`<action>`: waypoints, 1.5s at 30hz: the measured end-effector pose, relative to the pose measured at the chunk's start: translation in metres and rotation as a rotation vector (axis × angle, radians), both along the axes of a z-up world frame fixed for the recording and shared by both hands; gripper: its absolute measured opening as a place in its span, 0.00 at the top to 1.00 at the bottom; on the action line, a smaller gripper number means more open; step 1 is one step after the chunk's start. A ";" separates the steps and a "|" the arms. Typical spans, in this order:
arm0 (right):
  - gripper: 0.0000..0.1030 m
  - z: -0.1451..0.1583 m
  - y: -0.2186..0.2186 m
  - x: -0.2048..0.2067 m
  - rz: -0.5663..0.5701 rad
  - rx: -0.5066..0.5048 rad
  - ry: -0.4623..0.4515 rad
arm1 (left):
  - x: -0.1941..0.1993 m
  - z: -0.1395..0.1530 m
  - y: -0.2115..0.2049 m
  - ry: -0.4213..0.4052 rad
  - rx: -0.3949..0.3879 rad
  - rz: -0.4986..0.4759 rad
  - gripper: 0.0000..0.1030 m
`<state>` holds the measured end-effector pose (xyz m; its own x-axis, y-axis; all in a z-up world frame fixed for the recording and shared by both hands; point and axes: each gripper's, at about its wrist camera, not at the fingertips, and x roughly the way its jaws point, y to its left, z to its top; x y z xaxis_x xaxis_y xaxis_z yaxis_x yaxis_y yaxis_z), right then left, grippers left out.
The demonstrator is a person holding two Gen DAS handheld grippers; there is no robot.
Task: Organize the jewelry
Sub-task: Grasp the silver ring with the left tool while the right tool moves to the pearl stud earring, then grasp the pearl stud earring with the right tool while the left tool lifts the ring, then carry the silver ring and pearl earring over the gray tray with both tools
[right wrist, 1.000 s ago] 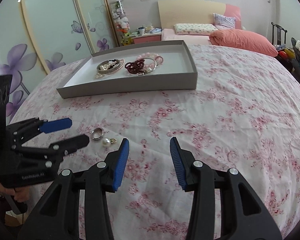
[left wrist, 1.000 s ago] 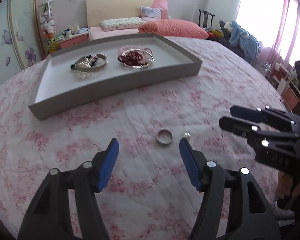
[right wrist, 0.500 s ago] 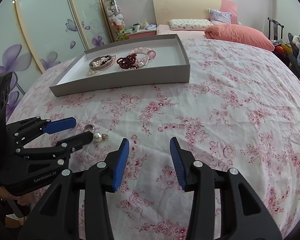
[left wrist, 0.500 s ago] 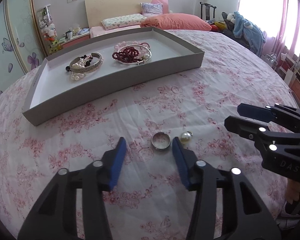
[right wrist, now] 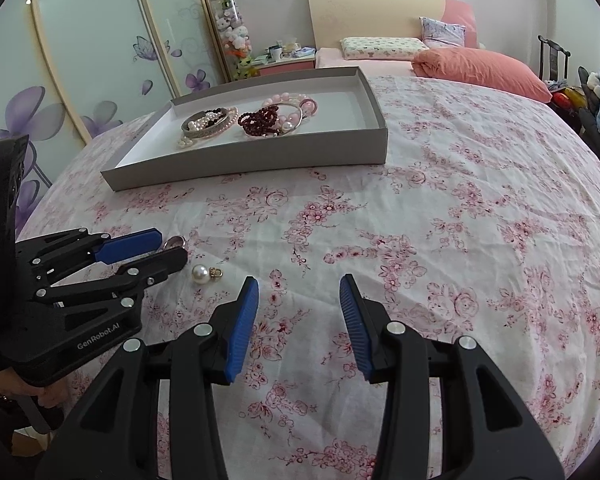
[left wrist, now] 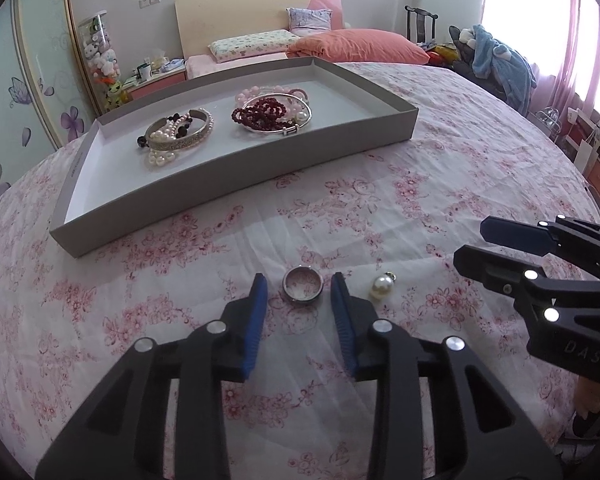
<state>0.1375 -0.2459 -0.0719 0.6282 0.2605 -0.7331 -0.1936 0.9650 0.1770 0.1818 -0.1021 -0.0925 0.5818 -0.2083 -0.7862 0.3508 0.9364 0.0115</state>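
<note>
A silver ring [left wrist: 302, 289] lies on the flowered bedspread, between the tips of my left gripper [left wrist: 299, 285], which is open with its jaws close on either side of the ring and not touching it. A pearl pendant [left wrist: 381, 287] lies just right of the ring; it also shows in the right wrist view [right wrist: 201, 273]. The ring shows there too [right wrist: 175, 242], partly behind the left gripper [right wrist: 171, 247]. My right gripper [right wrist: 299, 286] is open and empty above the bedspread, right of the pearl. A grey tray [left wrist: 228, 172] farther back holds bracelets and bead strings [left wrist: 272, 114].
The tray also shows in the right wrist view [right wrist: 260, 158]. Pillows [left wrist: 358, 46] and a headboard lie at the far end of the bed. A chair with clothes [left wrist: 496, 60] stands at the right. Wardrobe doors [right wrist: 84, 60] are on the left.
My left gripper has moved forward to the ring and its jaws have narrowed around it. The right gripper has hardly moved.
</note>
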 end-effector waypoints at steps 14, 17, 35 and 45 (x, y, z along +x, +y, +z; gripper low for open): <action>0.57 0.001 0.006 0.002 0.015 0.007 0.006 | 0.008 0.000 0.013 0.003 -0.011 0.045 0.78; 0.58 0.002 0.013 0.002 0.037 0.012 0.007 | 0.009 0.001 0.028 0.005 -0.001 0.084 0.79; 0.77 0.001 0.071 0.005 0.185 -0.069 0.015 | 0.002 0.002 0.096 -0.006 -0.003 0.235 0.79; 0.86 -0.002 0.073 0.002 0.176 -0.095 0.011 | 0.002 0.001 0.094 -0.007 0.004 0.234 0.77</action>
